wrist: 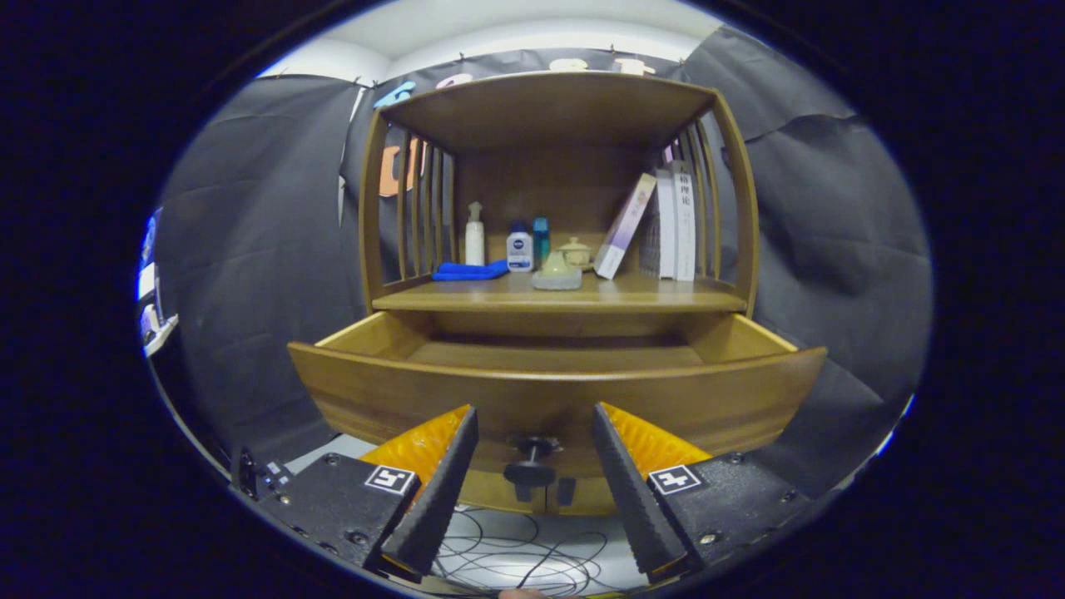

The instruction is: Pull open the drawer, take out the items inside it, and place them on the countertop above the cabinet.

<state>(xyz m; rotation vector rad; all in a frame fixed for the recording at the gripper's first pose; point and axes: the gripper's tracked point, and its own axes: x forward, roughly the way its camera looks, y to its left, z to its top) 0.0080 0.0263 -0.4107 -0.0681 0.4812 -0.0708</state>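
A wooden cabinet's drawer (549, 391) stands pulled out toward me. What I see of its floor (557, 356) is bare; the front panel hides the near part. A black knob (530, 467) sticks out of the drawer front, in the gap between my two fingers without touching them. My gripper (532, 441) is open, its black ridged fingers (441, 491) spread to either side of the knob. The countertop (582, 293) above the drawer carries a blue cloth (470, 270), a white pump bottle (474, 235), a lotion bottle (520, 248), a teal bottle (541, 240) and pale teaware (559, 271).
Several books (666, 225) lean at the right of the shelf against slatted sides. The shelf has a wooden top board (549, 104). Black cables (516, 557) lie on the floor under the drawer. Black cloth walls the booth on both sides.
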